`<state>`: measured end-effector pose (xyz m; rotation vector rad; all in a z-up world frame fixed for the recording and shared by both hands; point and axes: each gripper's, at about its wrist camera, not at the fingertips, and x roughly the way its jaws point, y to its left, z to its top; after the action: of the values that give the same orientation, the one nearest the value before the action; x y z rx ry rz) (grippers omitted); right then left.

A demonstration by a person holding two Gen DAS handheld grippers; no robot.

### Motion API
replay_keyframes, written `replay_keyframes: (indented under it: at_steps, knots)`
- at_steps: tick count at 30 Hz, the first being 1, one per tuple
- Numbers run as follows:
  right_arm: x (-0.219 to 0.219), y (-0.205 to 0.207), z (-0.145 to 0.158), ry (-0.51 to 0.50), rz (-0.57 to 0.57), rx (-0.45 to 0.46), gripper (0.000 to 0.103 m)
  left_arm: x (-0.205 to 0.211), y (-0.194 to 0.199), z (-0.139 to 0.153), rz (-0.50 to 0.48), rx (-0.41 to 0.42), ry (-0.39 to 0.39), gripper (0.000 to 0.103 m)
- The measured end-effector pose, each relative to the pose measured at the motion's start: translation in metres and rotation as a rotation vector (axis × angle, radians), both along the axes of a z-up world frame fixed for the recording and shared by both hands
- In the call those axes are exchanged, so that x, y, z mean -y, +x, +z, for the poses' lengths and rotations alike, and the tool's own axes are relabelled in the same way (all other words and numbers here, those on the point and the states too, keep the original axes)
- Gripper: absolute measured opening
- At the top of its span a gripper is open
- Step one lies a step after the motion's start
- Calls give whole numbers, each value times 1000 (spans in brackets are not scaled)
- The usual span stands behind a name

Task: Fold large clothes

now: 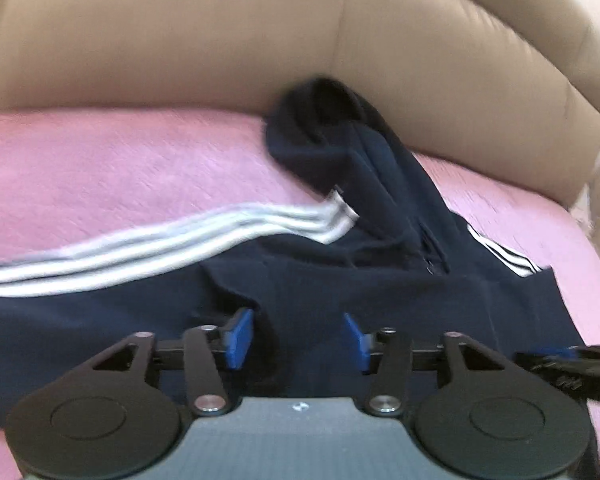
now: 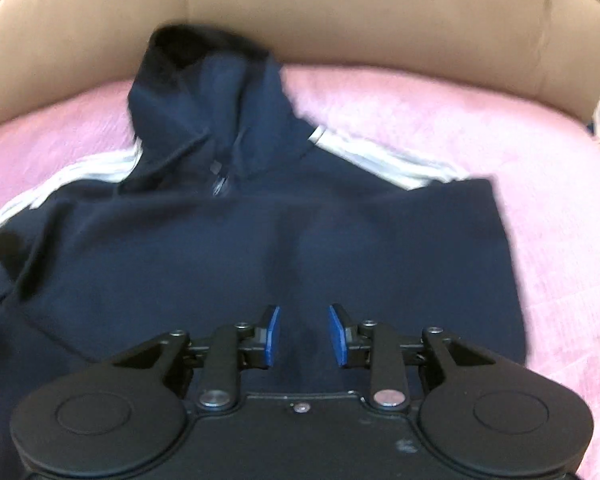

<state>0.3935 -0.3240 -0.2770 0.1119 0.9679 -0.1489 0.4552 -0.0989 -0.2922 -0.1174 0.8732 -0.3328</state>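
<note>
Hoodie [image 2: 284, 248]: one, navy; pink blanket [image 2: 480, 128]: one; two grippers.

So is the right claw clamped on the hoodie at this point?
No, the right claw has its blue pads apart above the navy hoodie, with no fold of cloth pinched between them.

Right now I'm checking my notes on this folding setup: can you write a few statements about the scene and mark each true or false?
1. The navy hoodie lies on a pink blanket. True.
2. The hoodie's sleeves carry red stripes. False: the stripes are white.
3. The left gripper is clamped on the hood. False: its jaws stand apart over the body fabric.
4. The right gripper has its jaws apart. True.
5. A beige sofa back rises behind the blanket. True.
</note>
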Motion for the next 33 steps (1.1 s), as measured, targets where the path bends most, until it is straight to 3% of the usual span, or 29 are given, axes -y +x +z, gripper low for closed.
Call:
replay_keyframes:
  at_steps: [2,5,9,11,15,19,24,27,29,33]
  knots:
    - [-6,7,-21,13,-27,-82,36,10,10,-18,-2,-43,54,58]
    - [-15,9,-22,-35,-24,-90,38,12,8,-28,-18,-33,127,58]
    - [-16,18,-20,-46,-22,-120,38,-26,-12,-1,48,26,53,58]
    - [-17,16,-17,-52,-28,-114,38,-61,-27,13,107,57,1,61]
    - [-38,4,-5,14,-27,-59,38,-138,-56,28,238,85,48,62]
    - [-78,-18,3,60,7,-10,38,-216,-69,21,382,53,108,62]
    - [-127,-58,3,118,58,2,38,-307,-80,12,614,14,105,62]
    - [-154,-76,-5,97,116,-21,38,-348,-78,6,718,-1,61,63]
    - [-168,-80,-17,68,150,-66,39,-373,-70,1,776,-6,8,64]
    - [-179,-82,-21,2,180,-63,40,-419,-42,-14,897,-41,-126,71]
